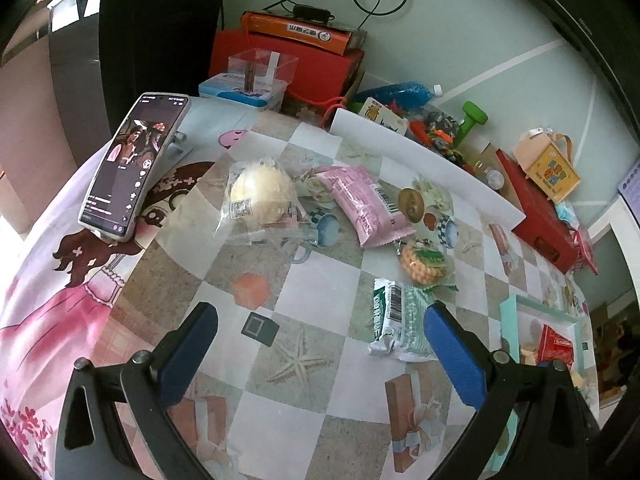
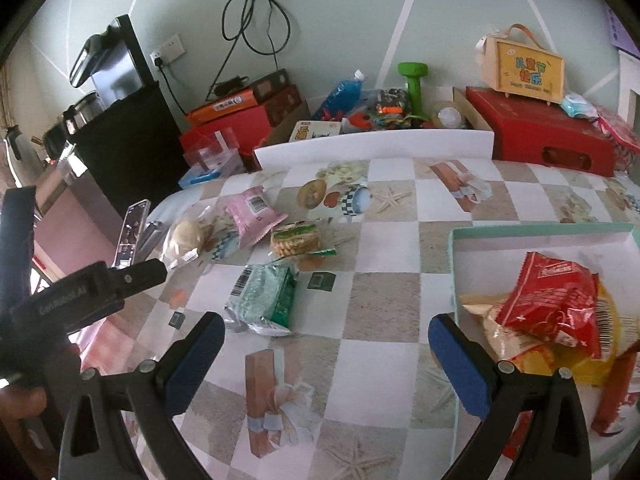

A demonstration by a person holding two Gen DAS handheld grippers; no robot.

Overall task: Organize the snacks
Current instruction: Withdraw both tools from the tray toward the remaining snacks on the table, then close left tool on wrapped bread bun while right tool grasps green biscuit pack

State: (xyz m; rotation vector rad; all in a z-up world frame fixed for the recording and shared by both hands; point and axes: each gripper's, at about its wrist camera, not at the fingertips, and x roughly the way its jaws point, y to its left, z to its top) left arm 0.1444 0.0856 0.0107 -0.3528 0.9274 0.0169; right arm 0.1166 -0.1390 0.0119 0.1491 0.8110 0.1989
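Observation:
Several snacks lie on the patterned tablecloth: a green-and-white packet (image 1: 396,322) (image 2: 264,298), a clear pack of round biscuits (image 1: 424,266) (image 2: 296,238), a pink packet (image 1: 364,204) (image 2: 254,216) and a bun in clear wrap (image 1: 256,196) (image 2: 188,236). A mint-rimmed white box (image 2: 540,238) (image 1: 516,312) holds a red packet (image 2: 556,300) on yellow ones. My left gripper (image 1: 320,356) is open, its right finger beside the green packet. My right gripper (image 2: 326,360) is open over bare cloth, left of the box.
A phone (image 1: 132,168) leans on a stand at the left. A white board (image 1: 424,160) fences off clutter at the back: red boxes (image 2: 540,132), a green dumbbell (image 2: 414,86), a blue bottle (image 2: 340,94). A small dark card (image 1: 260,328) lies on the cloth.

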